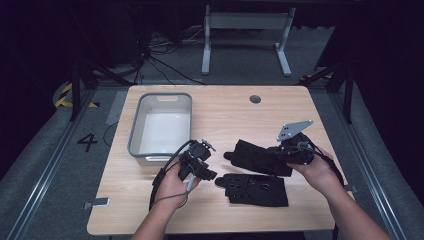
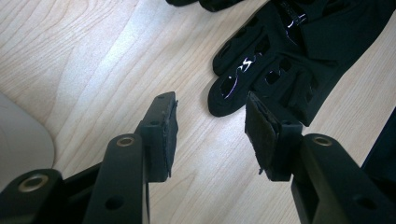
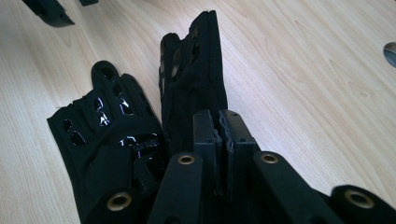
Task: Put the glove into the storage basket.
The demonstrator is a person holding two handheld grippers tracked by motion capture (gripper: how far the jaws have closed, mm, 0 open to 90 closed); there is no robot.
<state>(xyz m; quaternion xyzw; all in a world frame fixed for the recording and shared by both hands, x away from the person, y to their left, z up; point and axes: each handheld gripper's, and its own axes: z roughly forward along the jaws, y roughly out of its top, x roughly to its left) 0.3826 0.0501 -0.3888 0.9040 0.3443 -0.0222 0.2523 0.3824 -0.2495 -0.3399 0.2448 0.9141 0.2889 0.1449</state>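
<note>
Nearest the person, one black glove [image 1: 257, 189] lay flat on the surface [image 1: 235, 112] before the left tool [image 1: 200, 162], jaws spread and empty, while the right tool [image 1: 295, 150] pinched the second glove [image 1: 257, 157], apparently for the grey bin [image 1: 161, 122] beyond.

The high view looks down on the table [image 1: 300, 107]; both gripper views face its wood closely.

Two black gloves [image 1: 257, 189] [image 1: 258, 156], one grey tub [image 1: 161, 125], one wooden table [image 1: 225, 110], and two handheld grippers [image 1: 209, 176] [image 1: 280, 156].
</note>
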